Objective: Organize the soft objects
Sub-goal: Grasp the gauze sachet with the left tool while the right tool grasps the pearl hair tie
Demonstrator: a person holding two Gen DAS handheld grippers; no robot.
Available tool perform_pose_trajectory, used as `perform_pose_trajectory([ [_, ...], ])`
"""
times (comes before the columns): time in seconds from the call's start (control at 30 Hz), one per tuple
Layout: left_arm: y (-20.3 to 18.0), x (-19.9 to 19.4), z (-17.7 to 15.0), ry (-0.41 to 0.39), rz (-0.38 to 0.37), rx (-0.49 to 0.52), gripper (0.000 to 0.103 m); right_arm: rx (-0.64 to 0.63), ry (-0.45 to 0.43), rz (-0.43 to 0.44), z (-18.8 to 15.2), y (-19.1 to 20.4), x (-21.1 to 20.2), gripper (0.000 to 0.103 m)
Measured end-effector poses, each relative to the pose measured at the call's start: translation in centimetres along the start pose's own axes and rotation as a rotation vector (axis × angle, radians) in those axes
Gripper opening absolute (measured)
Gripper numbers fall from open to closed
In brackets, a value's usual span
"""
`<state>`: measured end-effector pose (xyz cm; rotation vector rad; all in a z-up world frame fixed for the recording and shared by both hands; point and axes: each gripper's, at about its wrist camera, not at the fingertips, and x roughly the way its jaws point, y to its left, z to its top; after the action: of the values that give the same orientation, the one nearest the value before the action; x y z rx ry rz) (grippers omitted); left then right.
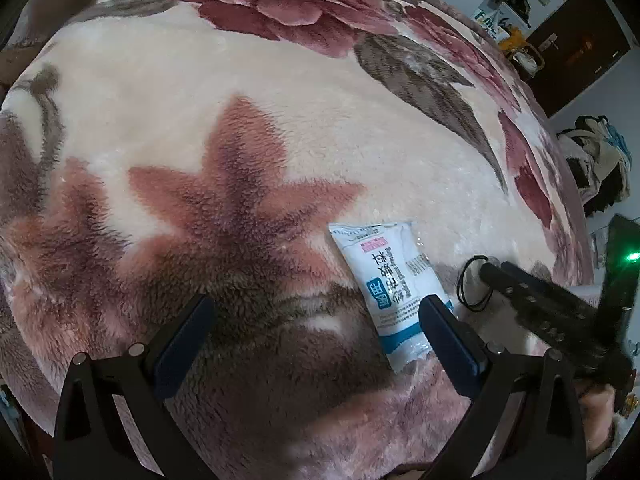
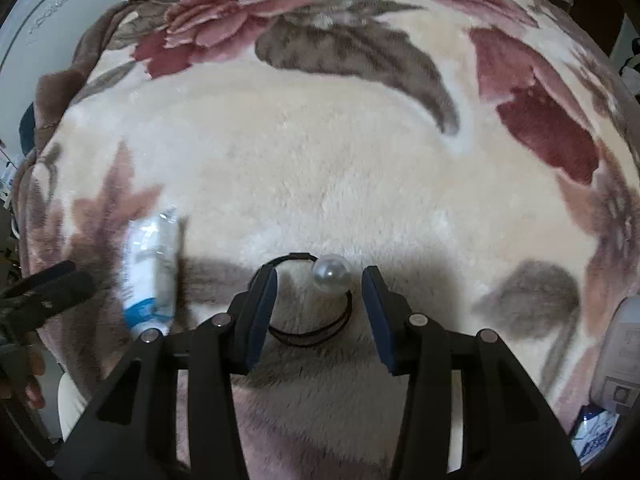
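A white and blue soft packet (image 1: 394, 286) lies on the floral fleece blanket (image 1: 240, 80), just inside my left gripper's right finger. My left gripper (image 1: 316, 308) is open and empty above the blanket. A black hair tie (image 2: 310, 312) with a pearl bead (image 2: 331, 273) lies on the blanket (image 2: 320, 160) between the open fingers of my right gripper (image 2: 320, 280); it holds nothing. The hair tie also shows in the left wrist view (image 1: 472, 284), with my right gripper (image 1: 492, 272) over it. The packet (image 2: 150, 268) lies left of my right gripper.
The blanket's edge drops off at the right, with a dark door (image 1: 580, 40) and piled clothes (image 1: 600, 160) beyond. A white device (image 2: 620, 360) and a blue and white packet (image 2: 596, 436) sit at the lower right. A white appliance (image 2: 48, 8) stands far left.
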<state>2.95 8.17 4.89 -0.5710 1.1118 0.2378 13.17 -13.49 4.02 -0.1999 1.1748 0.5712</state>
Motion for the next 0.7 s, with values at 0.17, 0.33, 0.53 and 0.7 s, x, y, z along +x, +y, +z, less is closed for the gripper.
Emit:
perform_pose_trajectory([
  [0.17, -0.9, 0.8, 0.2, 0.019, -0.03, -0.026, 0.102, 0.003, -0.011, 0.001, -0.4, -0.3, 0.6, 0.024],
  [0.33, -3.9, 2.4, 0.3, 0.036, -0.028, -0.017, 0.102, 0.029, -0.026, 0.028, -1.3, -0.8, -0.8, 0.024],
  [0.53, -5.1, 5.8, 1.0, 0.112, 0.043, -0.077, 0.092, 0.032, -0.005, 0.024, -2.5, -0.9, -0.5, 0.025],
  [0.7, -5.2, 6.6, 1.2, 0.138, 0.09, -0.009, 0.063, 0.034, -0.002, 0.03, -1.8, -0.6, 0.3, 0.026],
])
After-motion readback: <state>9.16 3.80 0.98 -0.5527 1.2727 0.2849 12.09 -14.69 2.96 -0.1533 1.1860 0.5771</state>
